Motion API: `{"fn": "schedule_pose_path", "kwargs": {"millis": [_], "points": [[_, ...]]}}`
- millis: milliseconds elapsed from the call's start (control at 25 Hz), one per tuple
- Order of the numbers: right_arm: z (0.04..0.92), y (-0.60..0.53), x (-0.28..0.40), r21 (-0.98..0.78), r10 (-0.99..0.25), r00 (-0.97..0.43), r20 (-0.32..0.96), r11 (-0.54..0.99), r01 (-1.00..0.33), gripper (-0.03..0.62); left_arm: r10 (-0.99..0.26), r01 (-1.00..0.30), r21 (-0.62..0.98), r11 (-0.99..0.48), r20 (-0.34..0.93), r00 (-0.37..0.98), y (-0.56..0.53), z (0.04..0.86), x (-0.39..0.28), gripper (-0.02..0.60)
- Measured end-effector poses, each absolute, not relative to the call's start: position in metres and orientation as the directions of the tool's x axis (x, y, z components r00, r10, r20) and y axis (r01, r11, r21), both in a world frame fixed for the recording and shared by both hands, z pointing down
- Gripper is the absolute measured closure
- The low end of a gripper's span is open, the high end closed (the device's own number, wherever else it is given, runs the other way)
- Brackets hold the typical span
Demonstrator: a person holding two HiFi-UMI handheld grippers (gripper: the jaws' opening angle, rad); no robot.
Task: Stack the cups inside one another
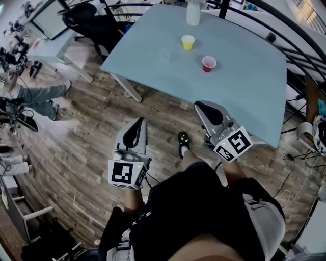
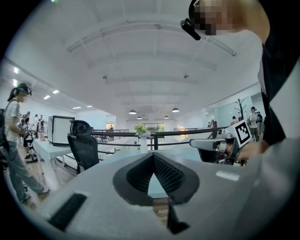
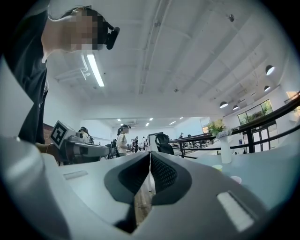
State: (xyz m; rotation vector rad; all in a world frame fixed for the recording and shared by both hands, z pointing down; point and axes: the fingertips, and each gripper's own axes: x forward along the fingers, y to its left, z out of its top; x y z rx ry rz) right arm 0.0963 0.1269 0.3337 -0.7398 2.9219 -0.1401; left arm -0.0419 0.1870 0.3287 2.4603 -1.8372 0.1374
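Floor (image 1: 86, 127): wood planks; both grippers hang over it, short of the table's near edge.
Table (image 1: 244, 86): pale blue top, filling the upper right of the head view; it carries the vase and the cups.
Person (image 1: 193, 204): dark top, seen from above at the bottom of the head view, with one black shoe (image 1: 183, 142) on the floor between the grippers.
Office chair (image 1: 86, 20): black, beyond the table's far left corner.
Left gripper (image 1: 141, 121): held out toward the table; its own view shows the two jaws meeting at the tips with nothing between them.
Right gripper (image 1: 199, 105): just beside the table's near edge and nearer to it than the left one; jaws pressed together along their tips, nothing held.
Vase (image 1: 193, 12): pale, upright at the table's far edge.
Red cup (image 1: 209, 63): upright and open end up, near the middle of the table, the cup nearest the grippers and apart from the others.
Yellow cup (image 1: 188, 42): upright, behind and a little left of the red cup, between it and the vase, not touching either.
Clear cup (image 1: 164, 55): a faint see-through shape left of the yellow cup, hard to make out.
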Motion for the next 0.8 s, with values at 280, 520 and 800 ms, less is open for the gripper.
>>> {"fn": "schedule_pose_path", "kwargs": {"millis": [280, 520, 800], "points": [[0.328, 0.093, 0.083, -0.101, -0.475, -0.876, -0.087, 0.879, -0.467, 0.583, -0.957, -0.963, -0.001, -0.268, 0.115, 0.266, 0.155, 0.322, -0.054, 0.597], [0.33, 0.059, 0.088, -0.108, -0.481, -0.872, -0.088, 0.875, -0.472, 0.582, -0.955, -0.963, -0.011, -0.27, 0.131, 0.266, 0.124, 0.324, -0.049, 0.597], [0.329, 0.016, 0.089, -0.114, -0.506, -0.858, -0.089, 0.861, -0.496, 0.569, -0.954, -0.963, -0.013, -0.271, 0.134, 0.266, 0.084, 0.321, -0.054, 0.597]]}}
